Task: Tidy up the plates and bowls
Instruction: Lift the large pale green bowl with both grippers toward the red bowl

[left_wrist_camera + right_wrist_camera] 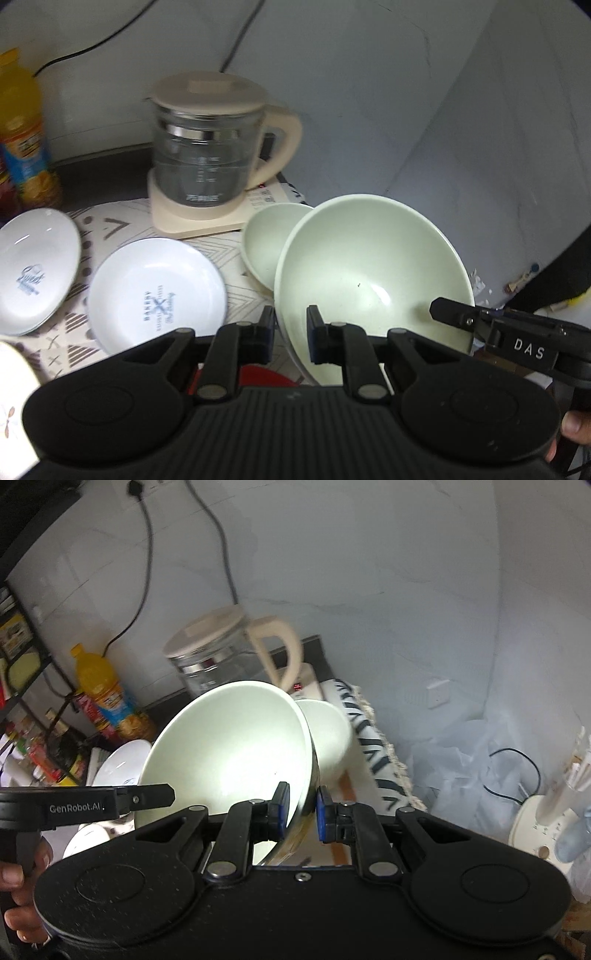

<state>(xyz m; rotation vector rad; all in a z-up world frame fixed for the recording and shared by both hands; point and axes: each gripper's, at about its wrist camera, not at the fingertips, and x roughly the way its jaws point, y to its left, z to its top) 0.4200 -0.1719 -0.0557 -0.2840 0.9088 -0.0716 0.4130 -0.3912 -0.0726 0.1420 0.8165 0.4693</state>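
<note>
Two grippers are on the same big pale green bowl (373,266) here, one on each side of the rim. Left gripper (291,334) has its jaws nearly together, pinching the near-left edge of the bowl wall, and the right gripper (300,812) is clamped the same way on the opposite edge, with the rim running right between its blue pads (282,806). Bowl is tilted and looks to be up off the patterned cloth (236,254), mouth facing the left camera. Just behind it sits a smaller green bowl (269,236), touching or almost touching, can't really tell. Over to the left, two white plates (157,291) lie flat on the cloth, with the glass kettle (207,158) on its base behind them and an orange drink bottle (22,129) in the corner.
</note>
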